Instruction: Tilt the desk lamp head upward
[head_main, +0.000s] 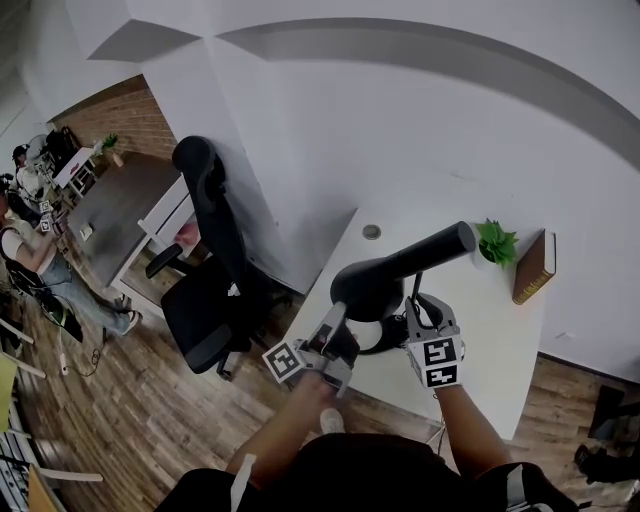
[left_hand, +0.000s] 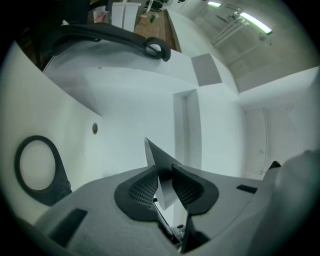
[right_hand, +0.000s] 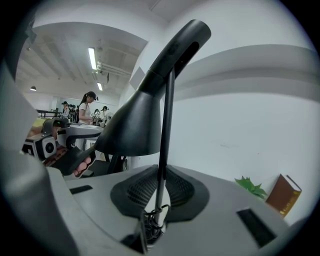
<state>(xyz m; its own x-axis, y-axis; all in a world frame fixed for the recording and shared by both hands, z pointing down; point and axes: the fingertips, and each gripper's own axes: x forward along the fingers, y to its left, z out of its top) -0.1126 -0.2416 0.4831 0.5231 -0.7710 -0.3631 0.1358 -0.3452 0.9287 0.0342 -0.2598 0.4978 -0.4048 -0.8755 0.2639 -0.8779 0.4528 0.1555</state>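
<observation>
On the desk (head_main: 505, 340), near its front edge, the lamp head (head_main: 372, 288) has its shade opening facing down. Both grips are set: left gripper (head_main: 338, 332) clamped on the shade rim (left_hand: 161, 182), right gripper (head_main: 422, 308) pinching the stem (right_hand: 164, 150). Upward tilt looks not yet done, though the angle is hard to judge from above

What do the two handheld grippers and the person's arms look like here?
Both the left gripper and right gripper have grey bodies, each carrying a white cube with black square markers. Their jaw pads are dark with a mesh texture. Forearms are bare; the top is dark.
</observation>
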